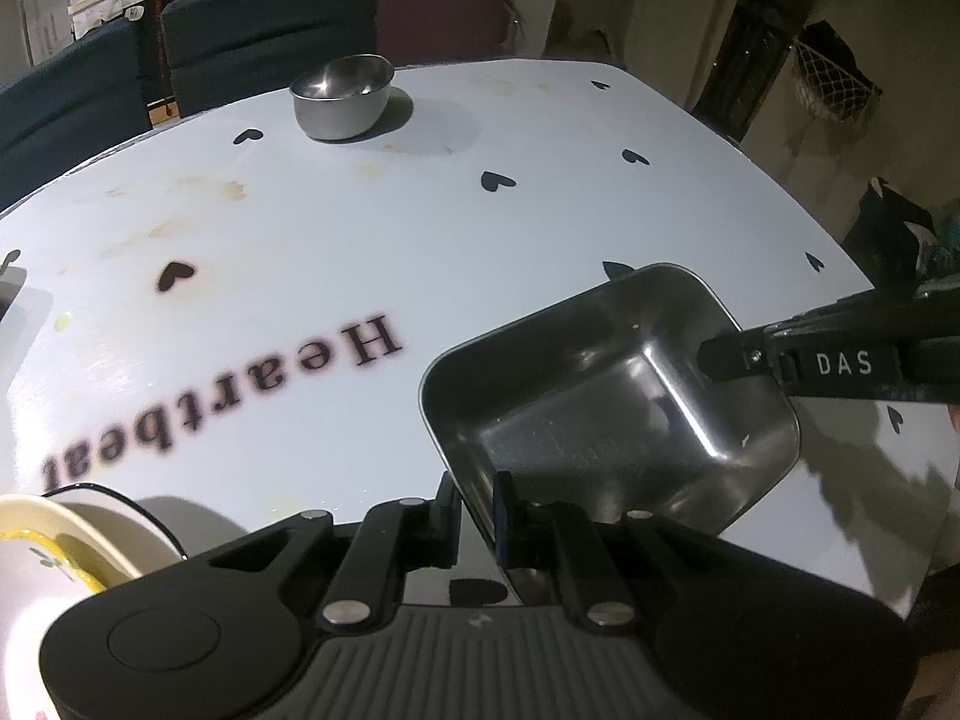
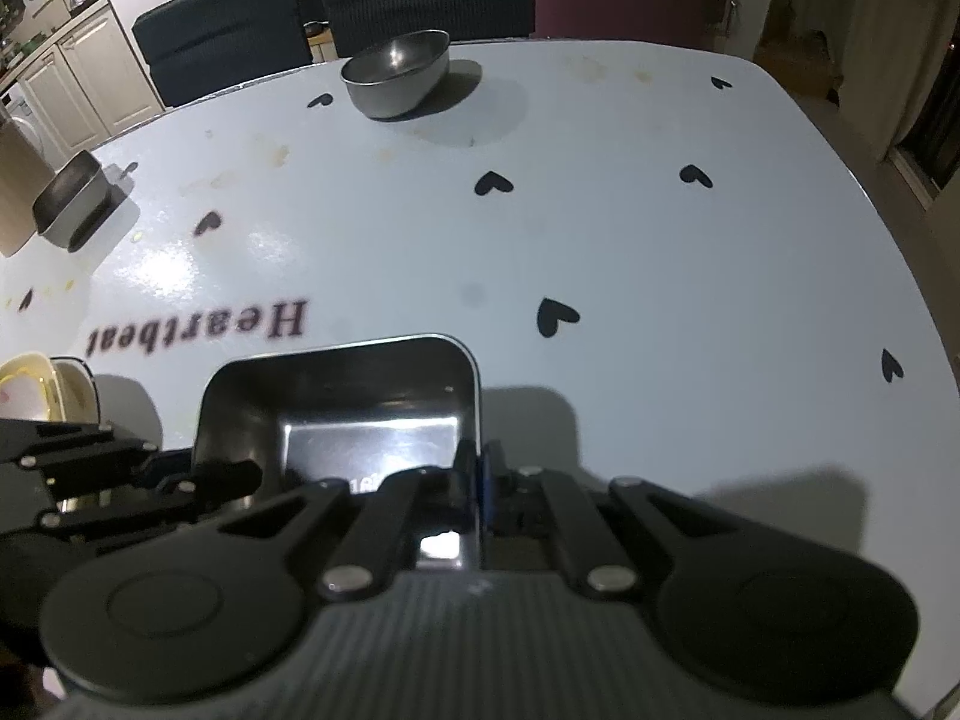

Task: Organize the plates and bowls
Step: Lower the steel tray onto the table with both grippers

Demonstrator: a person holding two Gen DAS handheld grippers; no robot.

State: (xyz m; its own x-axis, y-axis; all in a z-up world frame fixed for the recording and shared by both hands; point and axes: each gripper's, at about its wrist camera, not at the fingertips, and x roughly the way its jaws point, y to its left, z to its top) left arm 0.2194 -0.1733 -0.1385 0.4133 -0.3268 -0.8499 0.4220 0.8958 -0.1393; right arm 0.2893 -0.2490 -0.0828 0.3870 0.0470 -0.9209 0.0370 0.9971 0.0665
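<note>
Both grippers clamp one square steel tray (image 1: 606,402). Left gripper (image 1: 474,516) has its fingers closed on the tray's near wall, one pad inside, one outside. Right gripper (image 2: 477,480) pinches another wall of the same tray (image 2: 360,414) the same way, jaws all but together on the thin metal. Tray sits low over the near part of the white table (image 1: 360,252), tilted in the left view; whether its base touches the table cannot be told.

Left view only: the right gripper's finger (image 1: 738,354) reaching over the tray rim from the right side, lettered "DAS". A printed word on the table reads "Heartbeat".

Right view only: a second square steel tray (image 2: 75,198) far left on the table, next to a brown upright object (image 2: 15,192), and the left gripper's linkage (image 2: 120,474) entering from the left edge. Kitchen cabinets (image 2: 90,72) behind.

Count: square steel trays, two. Round steel bowl (image 1: 342,93), one, at the far edge, well apart from both trays. Ceramic dishes (image 1: 60,546) stacked at the near left, at least two, cream with yellow trim. Dark chairs (image 2: 222,30) beyond the table, two
</note>
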